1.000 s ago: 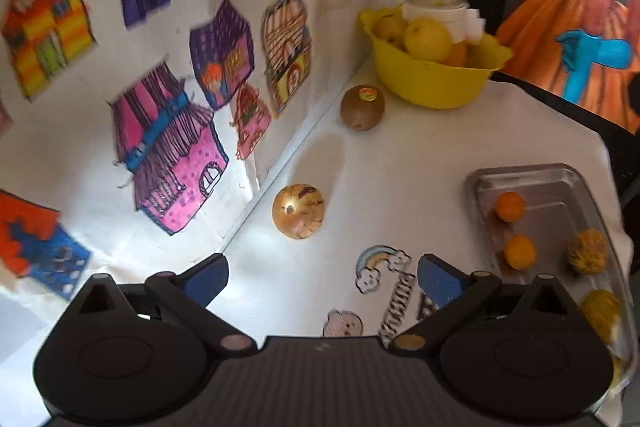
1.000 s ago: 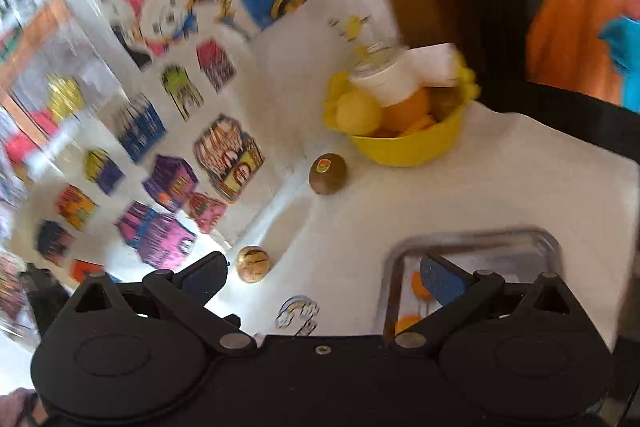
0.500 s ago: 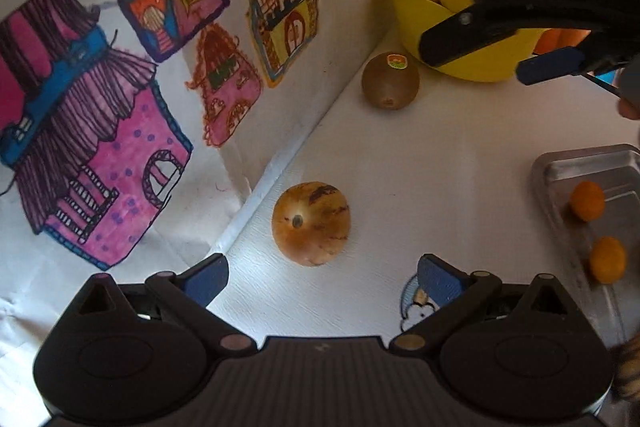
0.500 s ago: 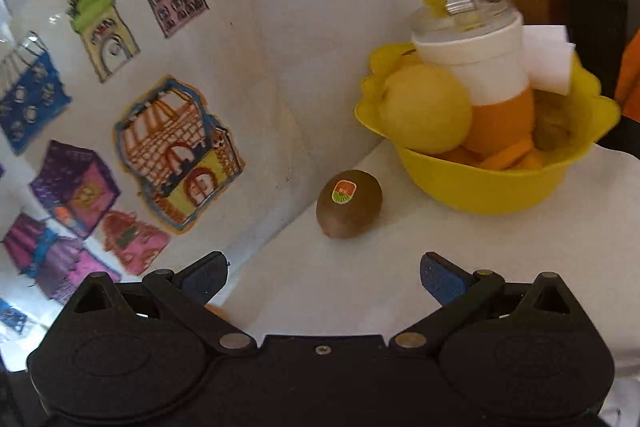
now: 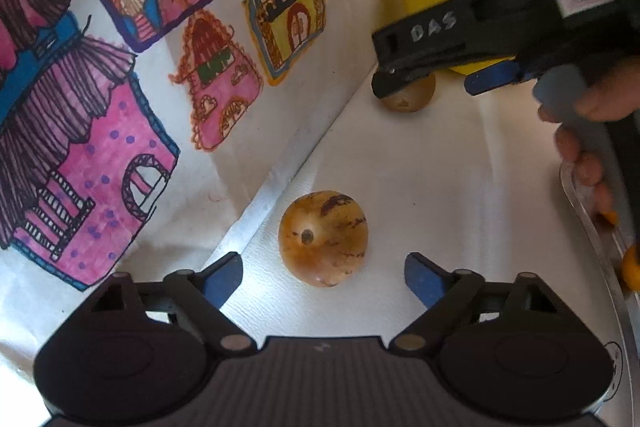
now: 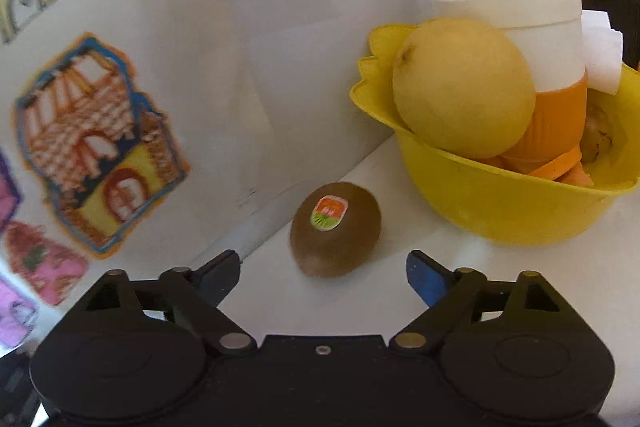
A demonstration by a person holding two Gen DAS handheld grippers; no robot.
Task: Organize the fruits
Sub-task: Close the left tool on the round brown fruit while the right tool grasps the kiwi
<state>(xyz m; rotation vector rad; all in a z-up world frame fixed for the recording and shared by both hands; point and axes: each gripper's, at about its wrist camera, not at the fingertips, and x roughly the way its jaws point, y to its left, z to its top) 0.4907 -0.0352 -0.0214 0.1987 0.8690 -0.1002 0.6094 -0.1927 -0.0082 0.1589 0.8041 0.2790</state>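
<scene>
Both grippers have dropped in closer than a second ago and their jaws have just been closing a little, still released, no pad contact. Left gripper point(image 5: 323, 277): round yellow-brown fruit point(image 5: 323, 237) sits between the blue fingertips point(image 5: 224, 275), gaps on both sides; earlier it lay well ahead. It rests on the white table point(image 5: 420, 163) just beside the wall edge on the left, with bare cloth to its right up to the metal tray point(image 5: 592, 227), whose rim is at the right edge. Right gripper point(image 6: 323, 273): kiwi point(image 6: 335, 229), sticker up, sits just ahead between the tips, apart from both, close to the wall fold on its left. Yellow bowl point(image 6: 500, 211) is near on the far right, a narrow strip of table between it and the kiwi. Farther back, a pear point(image 6: 464, 87) and white jar point(image 6: 520, 11) sit in the bowl.
</scene>
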